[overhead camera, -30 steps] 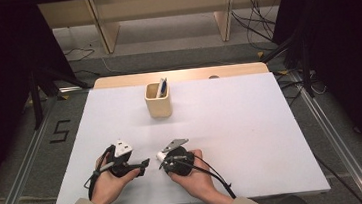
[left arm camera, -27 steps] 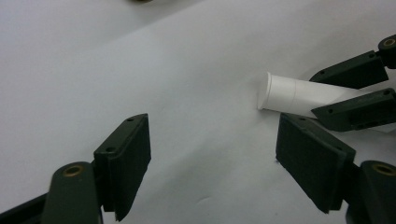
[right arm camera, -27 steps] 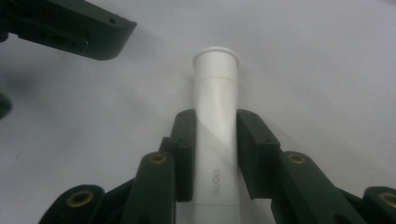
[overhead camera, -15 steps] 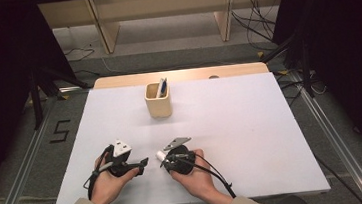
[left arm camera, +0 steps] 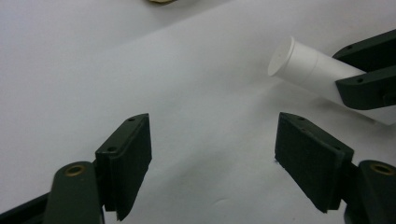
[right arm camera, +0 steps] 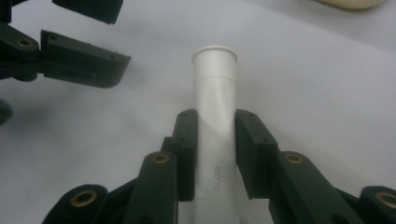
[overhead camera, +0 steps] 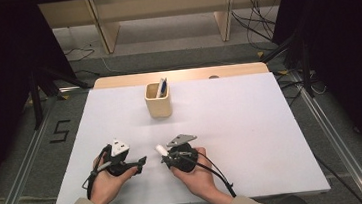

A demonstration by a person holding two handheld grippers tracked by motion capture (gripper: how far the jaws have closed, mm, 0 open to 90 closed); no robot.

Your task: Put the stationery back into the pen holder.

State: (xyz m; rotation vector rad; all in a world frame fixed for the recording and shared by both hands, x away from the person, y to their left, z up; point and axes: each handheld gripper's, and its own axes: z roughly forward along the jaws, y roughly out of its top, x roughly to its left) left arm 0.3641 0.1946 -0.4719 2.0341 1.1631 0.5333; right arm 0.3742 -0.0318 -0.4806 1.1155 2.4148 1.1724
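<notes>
A: What did the right gripper [right arm camera: 212, 140] have?
B: Its jaws were clamped on a white glue stick [right arm camera: 215, 107], cap end pointing toward the left gripper [left arm camera: 212, 154], low over the table [overhead camera: 251, 125].
A: And the left one?
B: Jaws wide apart, nothing between them, the cap [left arm camera: 287, 58] just ahead.
A: Progress?
B: The stick was picked up; I'd judge the cap not yet pulled off. The holder [overhead camera: 158, 104] with a pen [overhead camera: 162, 87] stood well apart.

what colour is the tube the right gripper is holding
White all over, cap included. The tube shows best in the right gripper view, clamped in the right gripper.
</notes>
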